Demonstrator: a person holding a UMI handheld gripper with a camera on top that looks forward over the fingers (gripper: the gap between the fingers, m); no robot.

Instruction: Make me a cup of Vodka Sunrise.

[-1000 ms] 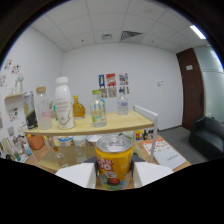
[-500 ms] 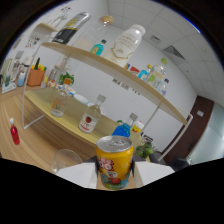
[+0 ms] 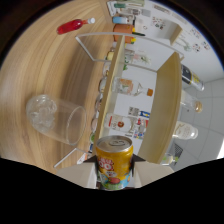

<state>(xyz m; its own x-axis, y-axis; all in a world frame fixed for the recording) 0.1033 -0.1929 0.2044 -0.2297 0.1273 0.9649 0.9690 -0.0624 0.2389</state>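
Orange can (image 3: 114, 161) clamped between both fingers (image 3: 75, 173); glass (image 3: 56, 118) just beyond.

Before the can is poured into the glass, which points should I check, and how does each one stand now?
1. Orange juice can gripped by both fingers of the gripper: ok.
2. Can tilted toward the clear glass: ok.
3. Can opened: cannot tell.
4. Glass upright on the wooden table, with ice inside: ok.
5. Can mouth over the glass rim: not ok, the glass sits beside it.
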